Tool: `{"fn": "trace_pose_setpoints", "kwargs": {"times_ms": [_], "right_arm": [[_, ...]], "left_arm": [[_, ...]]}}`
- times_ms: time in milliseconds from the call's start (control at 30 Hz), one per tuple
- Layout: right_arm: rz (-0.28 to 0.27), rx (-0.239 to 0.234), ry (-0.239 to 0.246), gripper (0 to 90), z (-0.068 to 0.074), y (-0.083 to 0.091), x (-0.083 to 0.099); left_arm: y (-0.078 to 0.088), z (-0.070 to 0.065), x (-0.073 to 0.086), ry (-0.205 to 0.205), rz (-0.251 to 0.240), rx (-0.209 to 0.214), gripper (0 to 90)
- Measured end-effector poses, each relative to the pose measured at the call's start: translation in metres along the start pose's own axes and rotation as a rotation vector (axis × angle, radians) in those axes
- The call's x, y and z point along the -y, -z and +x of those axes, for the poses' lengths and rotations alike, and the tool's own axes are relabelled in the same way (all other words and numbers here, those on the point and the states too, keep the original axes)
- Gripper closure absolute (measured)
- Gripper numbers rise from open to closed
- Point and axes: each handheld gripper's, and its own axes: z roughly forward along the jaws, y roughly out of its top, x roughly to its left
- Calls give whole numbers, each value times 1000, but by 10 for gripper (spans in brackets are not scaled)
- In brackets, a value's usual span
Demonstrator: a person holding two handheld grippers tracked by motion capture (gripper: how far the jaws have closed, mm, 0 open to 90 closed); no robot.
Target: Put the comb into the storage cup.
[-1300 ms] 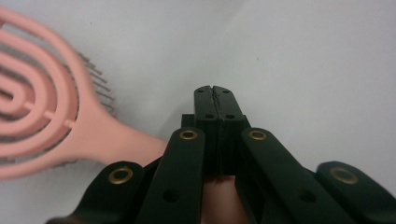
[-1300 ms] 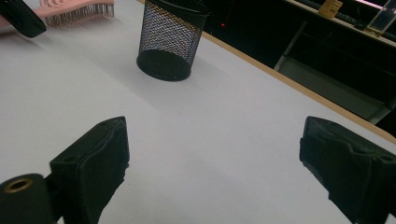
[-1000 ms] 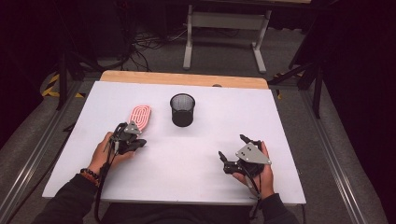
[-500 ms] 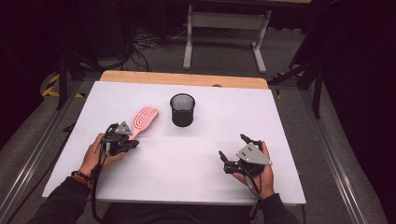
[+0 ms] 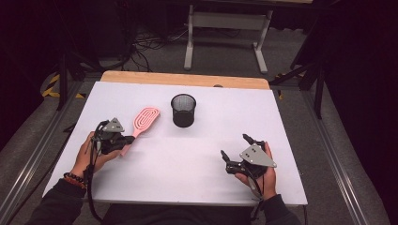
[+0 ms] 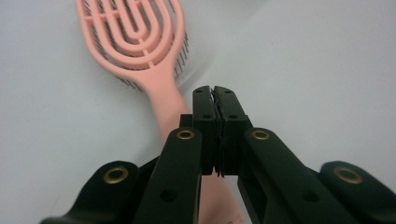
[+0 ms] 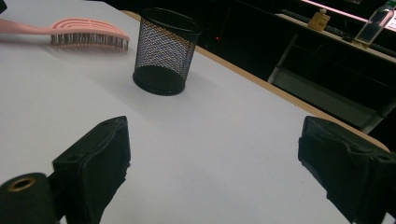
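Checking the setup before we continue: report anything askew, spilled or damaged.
Nothing stands out. The pink hairbrush lies flat and whole, and the black mesh cup stands upright on the white table.

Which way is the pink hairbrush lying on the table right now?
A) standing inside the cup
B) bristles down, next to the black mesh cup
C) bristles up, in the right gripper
B: the pink hairbrush lies with its bristles against the white table, left of the black mesh cup and outside it.
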Motion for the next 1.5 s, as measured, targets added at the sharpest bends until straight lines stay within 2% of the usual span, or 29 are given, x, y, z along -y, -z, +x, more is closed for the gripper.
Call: {"fn": "trace_pose_setpoints", "kwargs": {"times_ms": [200, 233, 267, 367, 433, 467, 600, 667, 733, 800, 867, 967, 1100, 1133, 1167, 1200, 1300, 1500], "right_arm": [[5, 6, -3, 99, -1, -1, 1], [5, 6, -3, 99, -1, -1, 1], [8, 6, 4, 99, -1, -1, 1], [10, 5, 3, 99, -1, -2, 1], [14, 4, 0, 99, -1, -2, 2], [17, 4, 1, 98, -1, -3, 2], [25, 1, 5, 98, 0, -4, 3], [28, 1, 2, 97, 0, -5, 3], [32, -1, -1, 97, 0, -5, 3], [35, 0, -1, 96, 0, -6, 3], [37, 0, 1, 96, -1, -6, 4], [40, -1, -3, 96, -1, -6, 4], [40, 2, -12, 96, -3, -6, 5], [42, 2, -16, 96, -3, -6, 5], [47, 0, -17, 96, -2, -6, 6], [47, 0, -17, 96, -2, -6, 6], [43, -1, -9, 96, -2, -6, 5], [47, 0, -20, 97, -3, -7, 6]], "left_arm": [[8, 10, 2, 47, -9, -42, 794], [8, 10, 2, 47, -9, -42, 774], [10, 13, 2, 64, -10, -58, 743], [11, 14, 1, 82, -8, -64, 694], [8, 14, -2, 99, 1, -74, 613], [7, 14, -4, 102, 9, -85, 538], [-1, 16, -10, 141, 61, -83, 312], [-7, 16, -13, 167, 80, -92, 221], [-15, 19, -16, 195, 132, -81, 142], [-22, 20, -18, 216, 170, -94, 111], [-30, 24, -20, 223, 200, -101, 107], [-39, 29, -25, 244, 217, -66, 126], [-48, 32, -29, 243, 250, -69, 208], [-52, 34, -30, 247, 259, -53, 208], [-55, 35, -29, 245, 268, -46, 284], [-56, 36, -29, 239, 273, -53, 284], [-61, 39, -29, 255, 279, -40, 348], [-65, 41, -34, 248, 271, -44, 431]]}}
